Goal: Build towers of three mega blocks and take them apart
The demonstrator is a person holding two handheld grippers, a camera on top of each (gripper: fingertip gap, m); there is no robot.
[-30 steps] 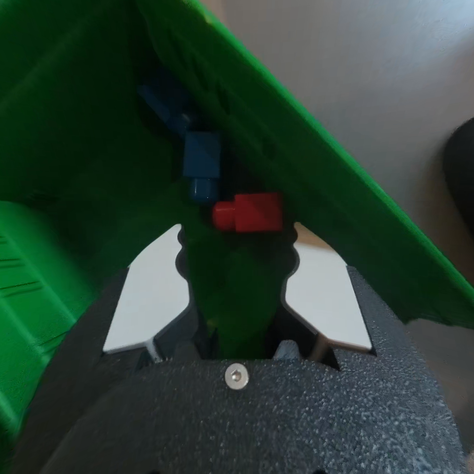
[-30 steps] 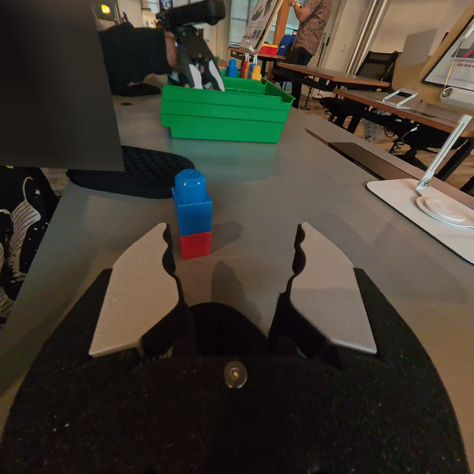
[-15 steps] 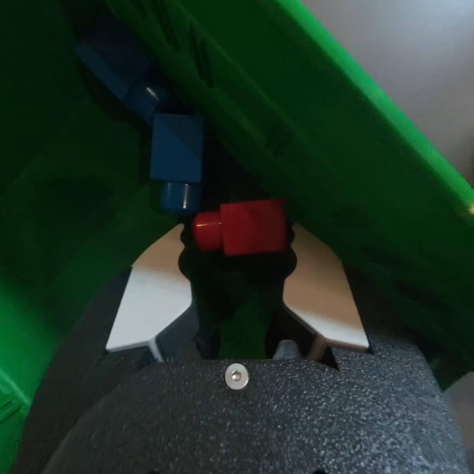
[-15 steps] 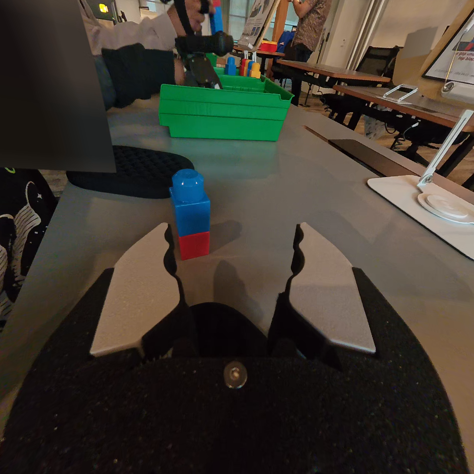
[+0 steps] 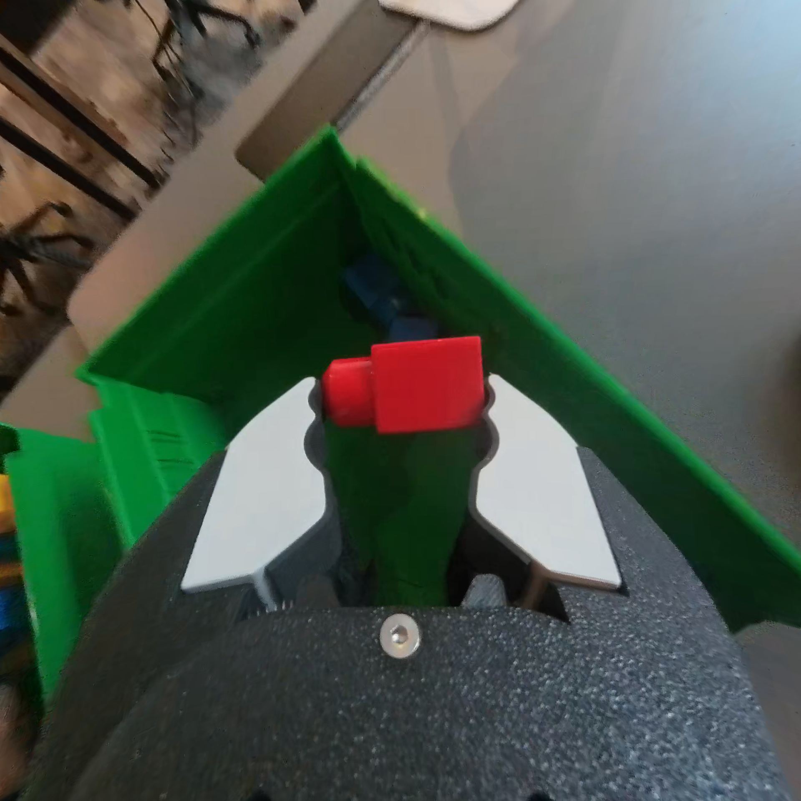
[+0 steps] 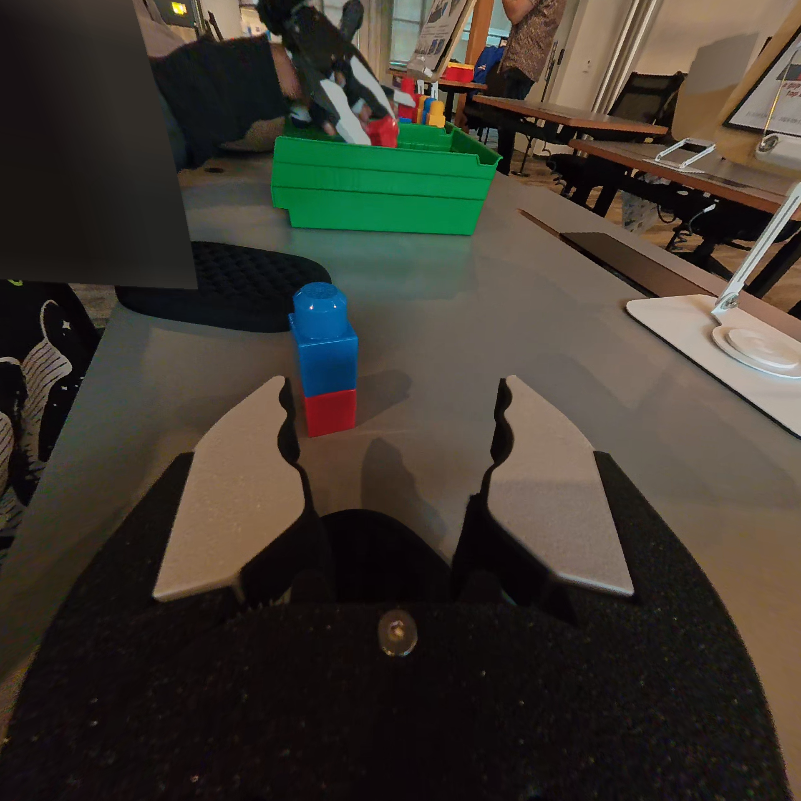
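Note:
My left gripper [image 5: 403, 390] is shut on a red block [image 5: 416, 385], held sideways with its stud to the left, lifted above the green bin [image 5: 216, 312]. Blue blocks [image 5: 381, 294] lie in the bin's far corner below. In the right wrist view the left gripper [image 6: 368, 125] shows far off over the green bin [image 6: 381, 190] with the red block [image 6: 383, 130]. A two-block tower stands on the grey table [image 6: 498, 325]: a blue block [image 6: 325, 342] on a red block [image 6: 330, 411]. My right gripper [image 6: 392, 403] is open and empty just short of the tower, which stands by its left fingertip.
Several upright coloured blocks [image 6: 427, 110] stand in the bin's far part. A black mat [image 6: 234, 286] lies at the left behind the tower. A white stand with a flat base [image 6: 737, 342] sits at the right. A person [image 6: 526, 39] stands by far tables. Spacing between my two grippers at the tips: around 45 cm.
My left gripper closed on the red block and lifted it up out of the bin's corner. My right gripper and the tower have stayed in place.

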